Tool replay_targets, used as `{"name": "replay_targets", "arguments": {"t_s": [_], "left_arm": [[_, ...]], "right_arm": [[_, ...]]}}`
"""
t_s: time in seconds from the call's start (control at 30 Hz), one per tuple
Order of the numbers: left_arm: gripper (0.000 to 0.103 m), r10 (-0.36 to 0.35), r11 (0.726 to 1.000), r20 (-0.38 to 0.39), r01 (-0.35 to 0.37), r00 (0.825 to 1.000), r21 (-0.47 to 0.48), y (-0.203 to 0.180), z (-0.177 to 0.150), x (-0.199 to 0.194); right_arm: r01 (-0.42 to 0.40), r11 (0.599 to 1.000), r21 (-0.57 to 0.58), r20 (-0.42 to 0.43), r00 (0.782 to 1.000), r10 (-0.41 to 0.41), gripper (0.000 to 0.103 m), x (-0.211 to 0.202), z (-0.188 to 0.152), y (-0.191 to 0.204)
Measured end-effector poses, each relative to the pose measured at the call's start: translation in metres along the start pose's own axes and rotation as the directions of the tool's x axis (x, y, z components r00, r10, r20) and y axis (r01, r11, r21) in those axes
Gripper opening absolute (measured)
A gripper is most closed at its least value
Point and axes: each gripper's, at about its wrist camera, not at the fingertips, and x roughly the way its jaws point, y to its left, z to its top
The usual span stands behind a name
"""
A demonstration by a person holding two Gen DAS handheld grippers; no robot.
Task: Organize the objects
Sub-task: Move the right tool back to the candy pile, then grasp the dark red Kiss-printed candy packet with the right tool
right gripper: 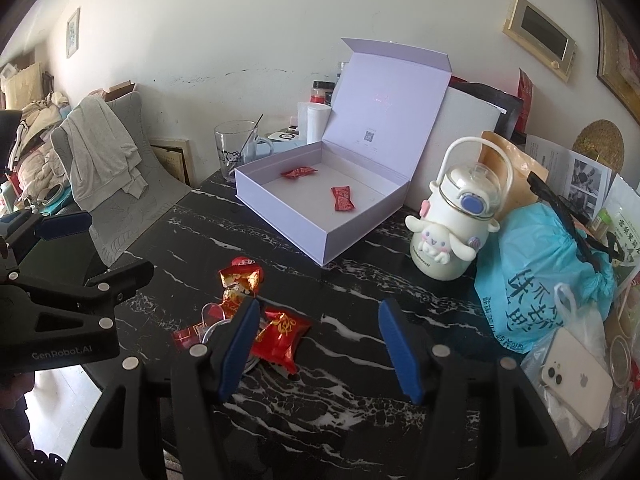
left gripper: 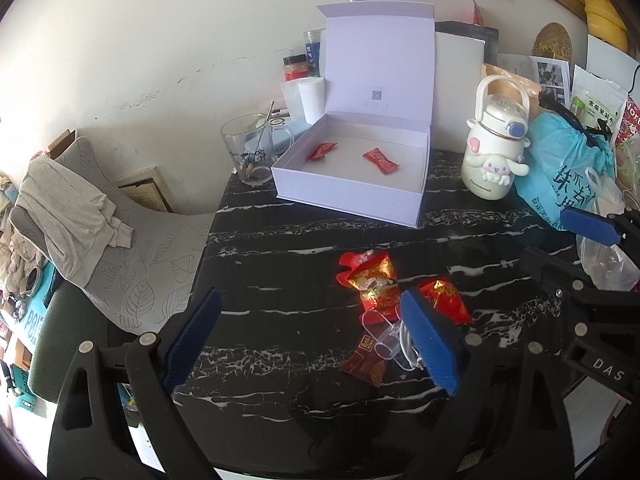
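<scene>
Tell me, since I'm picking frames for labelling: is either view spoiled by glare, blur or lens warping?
Left wrist view: sharp enough, dark corners, edges bent by the fisheye, one sweet glowing overexposed in sunlight on the table. Right wrist view: same curved wall line and dark rim, even light inside the open box, no motion blur.

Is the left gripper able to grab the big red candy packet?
Probably yes. The left gripper has its fingers wide apart and empty, and the red candy packet lies on the table just past its right finger, uncovered.
</scene>
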Motion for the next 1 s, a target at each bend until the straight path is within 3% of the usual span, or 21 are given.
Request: {"name": "replay_targets", "arguments": {"t_s": [0.33,0.53,0.8,1.0], "left_arm": [[0.091,-0.021,0.999,-0.045,0.020,0.999,-0.035,0.003,-0.032,0.009],[0.091,-0.069,0.997,-0.104,0.065,0.992,-0.044,0.003,-0.053,0.027],[0.091,-0.143,0.988,-0.134,0.134,0.981,-0.078,0.009,-0.061,0.049],[0.091,-0.154,0.987,-0.148,0.146,0.977,-0.059,0.005,-0.058,0.063]], "right_arm": [[-0.073,0.997,0.007,-0.039,0.997,0.073,0.063,0.016,-0.026,0.007],[-0.116,0.993,0.011,-0.074,0.990,0.117,0.063,0.034,-0.039,0.010],[-0.163,0.985,0.048,-0.117,0.979,0.168,0.063,0.064,-0.043,0.009],[-0.183,0.978,0.102,-0.137,0.971,0.196,0.063,0.087,-0.038,0.004]]}}
